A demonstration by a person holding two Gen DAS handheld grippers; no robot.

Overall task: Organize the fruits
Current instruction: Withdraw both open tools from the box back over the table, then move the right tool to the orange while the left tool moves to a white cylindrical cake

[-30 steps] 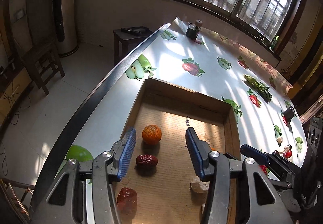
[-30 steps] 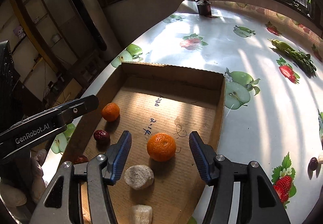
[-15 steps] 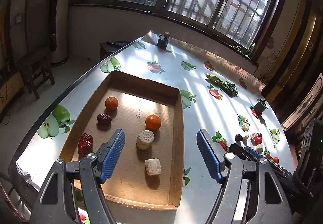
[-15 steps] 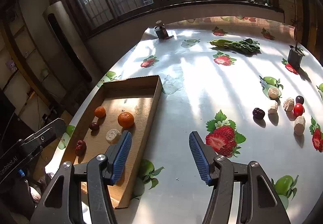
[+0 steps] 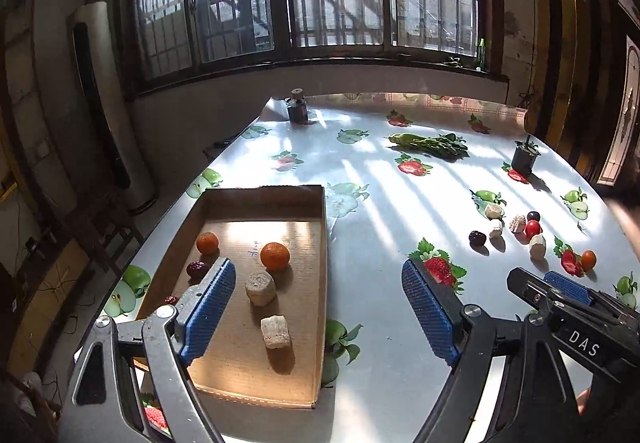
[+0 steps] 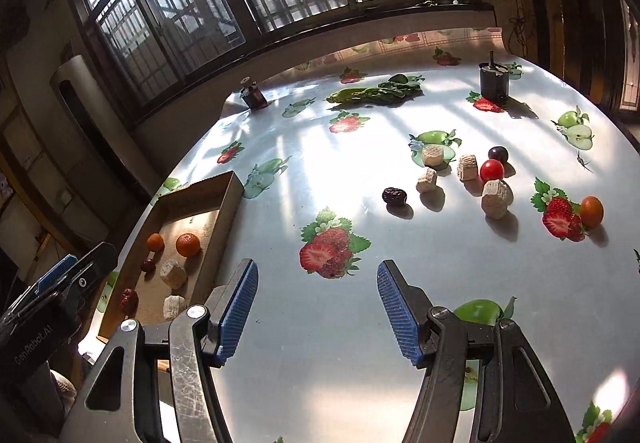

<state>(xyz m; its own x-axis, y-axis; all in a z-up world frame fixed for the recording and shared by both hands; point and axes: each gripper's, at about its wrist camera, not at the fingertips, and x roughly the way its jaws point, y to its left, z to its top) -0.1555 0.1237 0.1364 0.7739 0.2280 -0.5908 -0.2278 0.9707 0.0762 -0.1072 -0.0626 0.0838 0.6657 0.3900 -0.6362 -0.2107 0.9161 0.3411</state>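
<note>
You are partway through. The cardboard tray (image 5: 325, 283) on the desk (image 6: 320, 343) already holds two oranges, dark dates and two pale chunks. Left to sort, well apart on the far right: a dark date (image 6: 394, 196), four pale chunks, a red tomato (image 6: 491, 170), a dark plum (image 6: 498, 154) and a small orange fruit (image 6: 591, 211). Your left gripper (image 5: 320, 307) hangs spread and empty above the tray's right wall; your right gripper (image 6: 316, 311) is spread and empty too, over bare desk, aimed toward that cluster.
</note>
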